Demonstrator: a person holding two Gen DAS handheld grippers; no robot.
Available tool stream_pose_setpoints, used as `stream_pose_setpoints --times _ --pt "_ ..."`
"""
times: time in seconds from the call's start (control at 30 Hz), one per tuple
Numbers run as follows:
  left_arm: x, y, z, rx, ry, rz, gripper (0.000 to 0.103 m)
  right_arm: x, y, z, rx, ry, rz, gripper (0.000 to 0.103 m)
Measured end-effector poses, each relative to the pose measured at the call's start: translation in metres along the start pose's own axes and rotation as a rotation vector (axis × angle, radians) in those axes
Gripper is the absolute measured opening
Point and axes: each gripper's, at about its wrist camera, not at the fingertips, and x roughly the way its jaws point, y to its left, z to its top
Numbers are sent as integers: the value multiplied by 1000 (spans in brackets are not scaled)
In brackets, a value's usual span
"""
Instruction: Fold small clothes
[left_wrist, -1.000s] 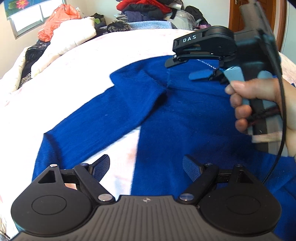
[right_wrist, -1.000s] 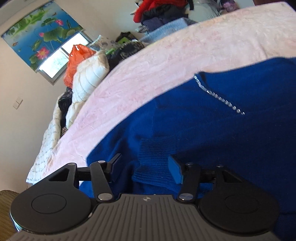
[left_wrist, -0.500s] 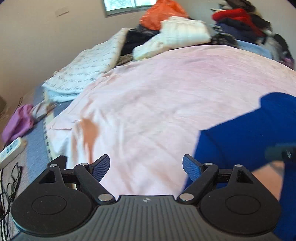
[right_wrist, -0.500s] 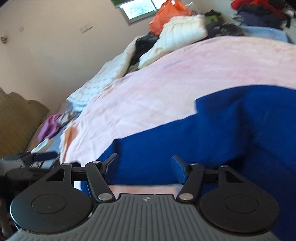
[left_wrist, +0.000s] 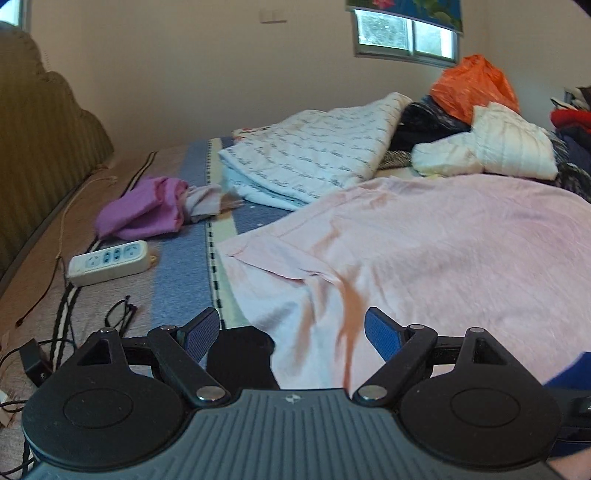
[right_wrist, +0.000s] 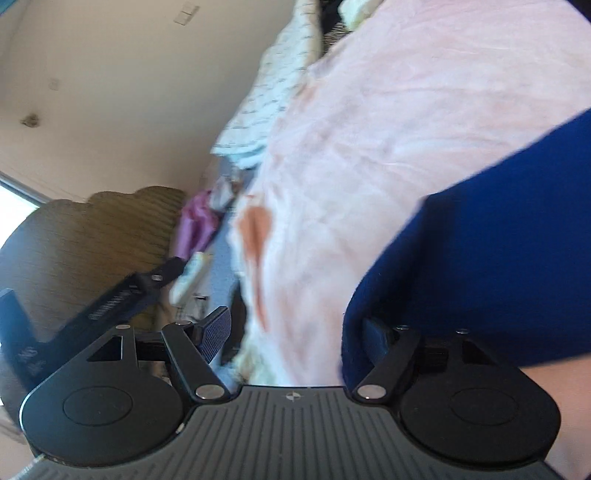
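Item: one deep-blue knitted garment (right_wrist: 491, 236), soft and thick, lying on the pale pink bedsheet (right_wrist: 388, 103) that covers the bed. Location, taken from that sheet's orange stain (right_wrist: 255, 229): in my right wrist view the knit lies to the right of the stain, filling the lower right, its near rounded edge just ahead of my right gripper (right_wrist: 295, 332) and draped over the right-hand one of its fingers (right_wrist: 373, 338). The other finger stands over bare sheet. My right fingers are spreading at this moment, with no cloth pressed between them; the knit only overlaps the one pad from the side. Long axis: the visible band of blue runs from that finger up and away to the right edge, slanting across the sheet; whether this is a sleeve or the body's hem I cannot tell, the view being blurred. My left gripper (left_wrist: 291, 334) has its fingers set wide and empty, aimed over the stain toward the purple crumpled cloth (left_wrist: 144, 210) and the white power strip (left_wrist: 109, 263) beyond the sheet's corner. From there the garment shows only as a sliver of blue (left_wrist: 570, 371) at the far right, well apart from the stain. Judgement: my right hand is nearer; the garment lies right of both sets of fingers, so either must swing rightward.
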Motion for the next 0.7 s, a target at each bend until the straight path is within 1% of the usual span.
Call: stream_pose_setpoints --times 0.03,0.07,0.1,0.13,0.17,0.2,0.23,0.3,0.33,0.37,0.43,0.47,0.5,0.57,0.63,0.7 --pt "4 7 1 -29 7 17 86 -1 10 3 -5 -11 68 77" --pt "8 12 1 -55 21 22 86 -3 17 5 -13 -18 118 82" --pt "14 17 1 -76 40 19 86 -5 23 7 -34 -28 140 86" --pt "17 19 -2 -86 61 8 86 -10 29 7 -72 -43 128 88" --pt "21 20 -4 -90 80 -4 86 -17 32 5 -118 -61 86 88" --pt "24 18 -6 -87 95 -11 86 -23 33 4 -151 -79 26 89" --pt "26 15 -9 -78 102 -12 86 -28 31 3 -172 -94 -40 89" --pt "26 8 -13 -53 105 -13 86 -34 25 0 -213 -124 -181 86" --pt "25 4 -15 -40 107 -22 86 -40 21 -2 -215 -138 -208 86" --pt "25 0 -17 -23 107 -39 86 -46 17 -2 -200 -139 -202 86" --pt "23 -13 -21 53 109 -91 86 -51 8 0 -135 -141 -155 86" --pt "20 -21 -24 98 104 -116 86 -50 2 2 -111 -150 -156 86" --pt "15 -30 -27 149 87 -143 86 -52 0 1 -104 -169 -188 88" --pt "3 -52 -37 276 19 -173 86 -49 -4 4 -125 -215 -305 87" --pt "-8 -78 -50 403 -66 -176 86 -53 -10 4 -147 -263 -420 88" --pt "-10 -104 -61 489 -93 -173 86 -59 -19 5 -155 -312 -489 88"
